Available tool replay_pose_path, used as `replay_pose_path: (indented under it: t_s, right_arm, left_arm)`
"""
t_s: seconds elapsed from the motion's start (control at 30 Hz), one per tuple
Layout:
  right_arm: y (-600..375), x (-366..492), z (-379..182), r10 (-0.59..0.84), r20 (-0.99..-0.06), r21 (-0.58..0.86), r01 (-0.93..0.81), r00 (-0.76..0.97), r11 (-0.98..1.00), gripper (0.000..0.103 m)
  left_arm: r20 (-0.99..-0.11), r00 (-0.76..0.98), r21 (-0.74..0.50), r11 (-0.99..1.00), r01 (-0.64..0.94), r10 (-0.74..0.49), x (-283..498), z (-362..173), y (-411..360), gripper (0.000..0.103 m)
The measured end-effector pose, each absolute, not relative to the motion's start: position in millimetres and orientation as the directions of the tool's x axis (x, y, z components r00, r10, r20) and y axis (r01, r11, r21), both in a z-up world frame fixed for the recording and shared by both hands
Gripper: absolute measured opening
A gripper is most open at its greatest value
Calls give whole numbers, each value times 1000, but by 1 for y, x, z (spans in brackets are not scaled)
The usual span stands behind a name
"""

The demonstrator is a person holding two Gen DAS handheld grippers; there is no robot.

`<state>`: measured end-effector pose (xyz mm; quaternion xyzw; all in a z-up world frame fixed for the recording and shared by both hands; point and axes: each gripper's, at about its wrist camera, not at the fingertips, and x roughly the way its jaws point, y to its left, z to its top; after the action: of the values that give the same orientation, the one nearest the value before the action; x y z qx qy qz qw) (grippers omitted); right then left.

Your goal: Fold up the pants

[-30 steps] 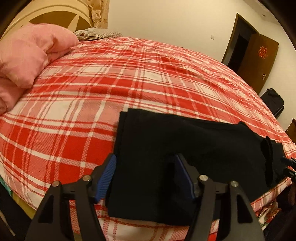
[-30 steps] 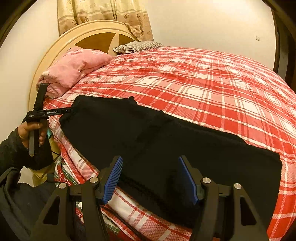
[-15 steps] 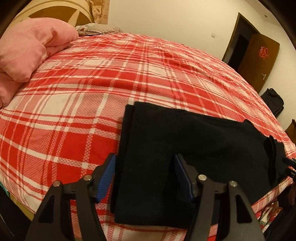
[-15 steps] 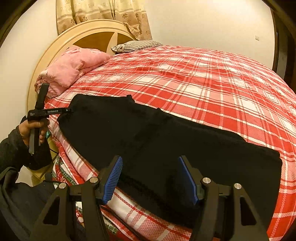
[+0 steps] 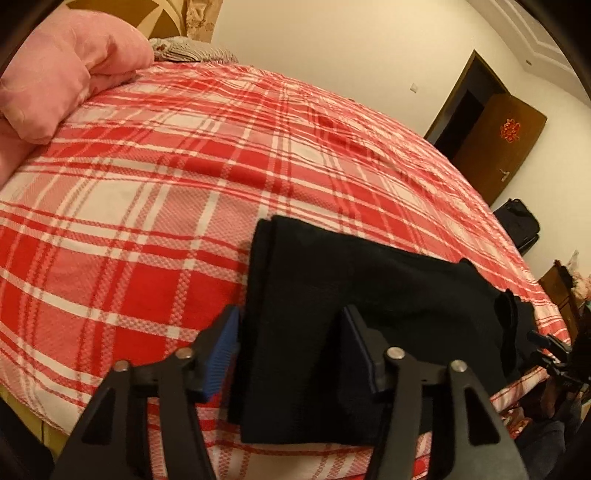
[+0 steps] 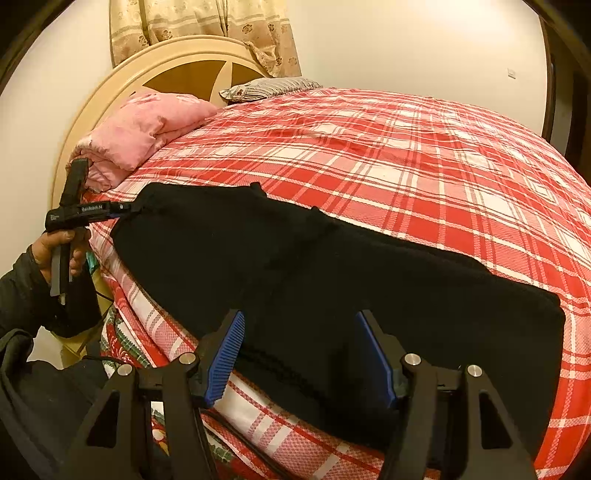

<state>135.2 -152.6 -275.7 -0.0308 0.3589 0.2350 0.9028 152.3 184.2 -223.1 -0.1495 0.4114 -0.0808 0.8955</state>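
The long black fabric pants point(image 5: 369, 295) stretch lower-left to right; the left gripper point(image 5: 291, 354), jaws apart and just narrowing, straddles their lower-left end.

Bed point(image 6: 424, 155) fills most of both views, covered in red-and-white plaid sheet point(image 5: 155, 206); round cream headboard point(image 6: 122, 77) with brown inlay panels against the wall; pink quilt point(image 6: 147, 125) bunched near the headboard; striped pillow point(image 6: 269, 86) beside it at the head end; beige floral curtain point(image 6: 207, 26) hangs above the headboard; plain off-white walls point(image 5: 332, 48), warm yellowish indoor light; dark doorway point(image 5: 461, 110) with brown wooden door point(image 5: 498, 147) open, red ornament point(image 5: 510, 130) on it; black bag point(image 5: 521, 225) on floor near door; wall switch point(image 5: 525, 87) left of doorway.
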Motion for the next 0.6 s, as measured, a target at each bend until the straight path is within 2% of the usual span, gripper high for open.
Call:
replay_pose_path:
  t_s: [0.07, 0.33, 0.37, 0.43, 0.57, 0.6]
  right_arm:
    - [-152, 134, -276, 404, -661, 111, -449, 633, 886, 64]
    - [-152, 136, -279, 387, -670, 108, -433, 633, 895, 64]
    - [-153, 136, -279, 388, -668, 109, -432, 635, 895, 64]
    - [-152, 136, -279, 388, -666, 109, -432, 636, 895, 64]
    - [-150, 136, -281, 384, -672, 103, -433, 634, 895, 64]
    - [-150, 136, -282, 383, -672, 102, -433, 634, 896, 64]
  left_arm:
    - [-691, 661, -358, 933, 38, -292, 150, -220, 186, 61]
    - [-713, 639, -348, 937, 36, -290, 156, -234, 185, 58]
    - [-717, 636, -338, 940, 42, -286, 157, -234, 184, 56]
    - [-717, 630, -345, 937, 50, -298, 158, -231, 182, 43]
    - [-722, 620, -340, 938, 67, -306, 159, -228, 174, 28]
    - [-721, 616, -350, 934, 72, -318, 160, -228, 173, 22]
